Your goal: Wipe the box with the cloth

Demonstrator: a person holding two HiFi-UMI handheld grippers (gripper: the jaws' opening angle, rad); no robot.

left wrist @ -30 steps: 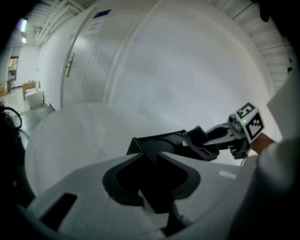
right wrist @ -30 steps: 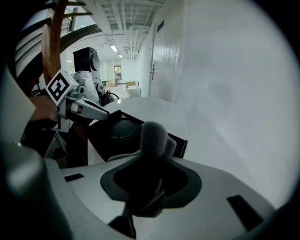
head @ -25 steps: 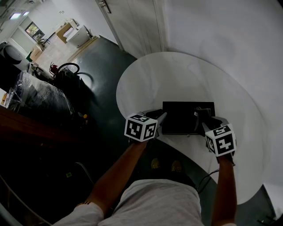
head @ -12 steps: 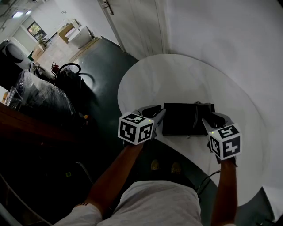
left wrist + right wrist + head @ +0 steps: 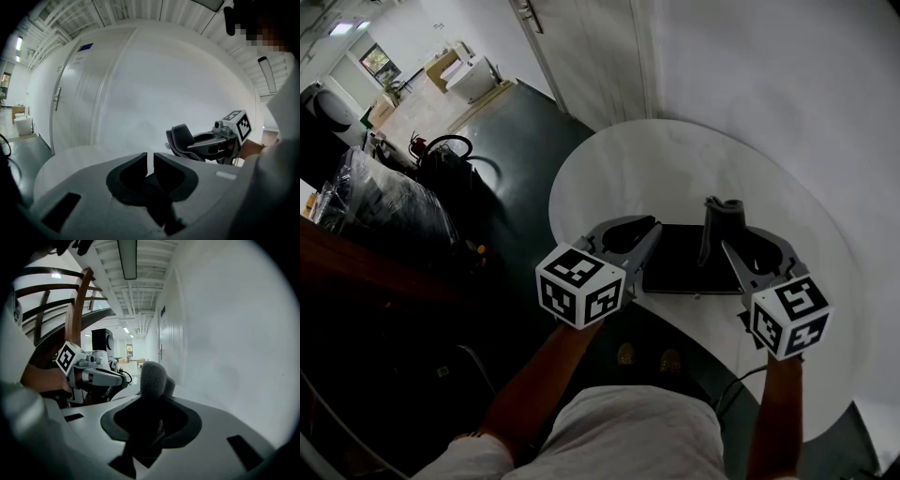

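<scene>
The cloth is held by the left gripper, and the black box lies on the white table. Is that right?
Not quite. The cloth is held by the right gripper, as the right gripper view shows. The left gripper is closing on nothing. The black box does lie on the white table.

The round white tabletop looks smooth and hard, matt with a faint sheen. The flat black rectangular box is smooth and dull; its material cannot be told. The dark grey cloth is soft, with a fuzzy, finely napped surface. The dark green floor is glossy and reflects light.
</scene>
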